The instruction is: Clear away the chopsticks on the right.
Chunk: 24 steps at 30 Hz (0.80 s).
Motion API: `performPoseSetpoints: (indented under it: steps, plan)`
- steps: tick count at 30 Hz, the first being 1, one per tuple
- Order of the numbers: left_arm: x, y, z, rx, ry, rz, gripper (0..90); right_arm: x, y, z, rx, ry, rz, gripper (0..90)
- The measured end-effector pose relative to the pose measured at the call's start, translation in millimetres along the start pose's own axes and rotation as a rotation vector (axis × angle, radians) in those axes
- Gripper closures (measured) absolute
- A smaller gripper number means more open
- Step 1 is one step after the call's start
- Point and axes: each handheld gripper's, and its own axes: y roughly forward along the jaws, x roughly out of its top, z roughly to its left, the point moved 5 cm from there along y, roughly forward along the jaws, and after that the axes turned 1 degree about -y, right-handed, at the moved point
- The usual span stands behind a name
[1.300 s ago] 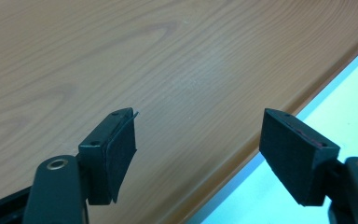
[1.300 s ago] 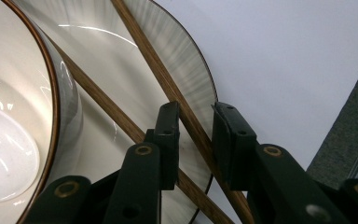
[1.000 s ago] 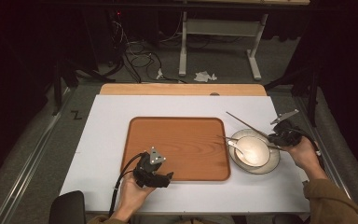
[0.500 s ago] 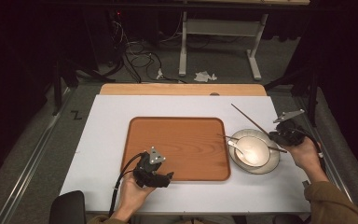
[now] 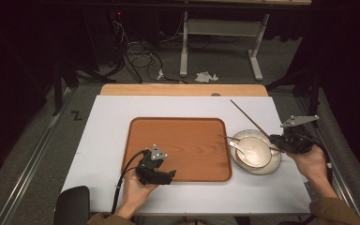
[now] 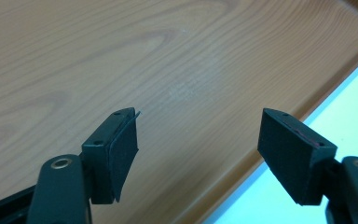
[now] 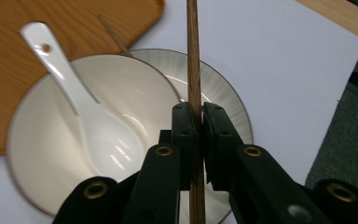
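The right gripper (image 7: 195, 122) is pinching a wooden chopstick (image 7: 193, 56) above the bowl (image 5: 252, 151) holding a white spoon (image 7: 81, 109); the left gripper (image 6: 200, 140) is hanging slack-jawed over the wooden tray (image 5: 178, 140).

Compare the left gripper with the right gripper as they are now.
The left gripper is open with nothing between its jaws; the right gripper is shut on a chopstick. The left gripper hovers over the wooden tray; the right gripper is over the bowl holding a white spoon. Both have black jaws and are hand-held.
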Motion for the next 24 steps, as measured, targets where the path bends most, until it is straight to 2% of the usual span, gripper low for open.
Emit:
performPoseSetpoints:
  steps: [2,4,5,9,11,12,13,14,16,17,19,20,24]
  plan:
    - [1.9,1.9,-0.3,-0.006,-0.005,0.002,28.8,3.1,-9.5,16.2,0.019,0.004,-0.027,85.0]
    - [3.9,3.8,-0.4,-0.009,-0.005,0.003,28.8,4.6,-12.2,21.5,0.029,-0.002,-0.039,85.0]
    - [5.6,5.5,-0.1,-0.012,-0.007,0.008,28.8,8.2,-17.3,35.3,0.050,-0.003,-0.054,85.0]
    - [8.6,7.8,-0.7,-0.020,-0.005,0.006,28.8,13.1,-18.7,53.9,0.069,-0.007,-0.064,85.0]
    - [10.8,8.1,-1.8,-0.028,0.009,0.007,28.8,18.7,-16.8,75.5,0.091,-0.018,-0.064,85.0]
    - [10.8,8.1,-1.8,-0.028,0.009,0.007,28.8,18.7,-16.8,75.5,0.091,-0.018,-0.064,85.0]
    - [12.1,8.5,-2.2,-0.032,0.016,0.007,28.8,22.3,-15.2,88.9,0.112,-0.034,-0.068,85.0]
    - [12.1,8.5,-2.2,-0.032,0.016,0.007,28.8,22.3,-15.2,88.9,0.112,-0.034,-0.068,85.0]
    - [13.1,9.5,-2.5,-0.036,0.016,0.007,28.8,25.1,-12.7,101.3,0.121,-0.031,-0.074,85.0]
    - [13.7,10.3,-3.1,-0.038,0.014,0.006,28.9,26.5,-8.8,112.7,0.131,-0.029,-0.077,85.0]
    - [15.3,12.1,-4.6,-0.043,0.026,0.014,28.9,26.7,-3.1,122.8,0.136,-0.025,-0.083,84.9]
    - [15.3,12.1,-4.6,-0.043,0.026,0.014,28.9,26.7,-3.1,122.8,0.136,-0.025,-0.083,84.9]
    - [17.3,15.3,-6.2,-0.050,0.039,0.020,28.9,23.4,9.4,140.5,0.143,-0.034,-0.062,84.9]
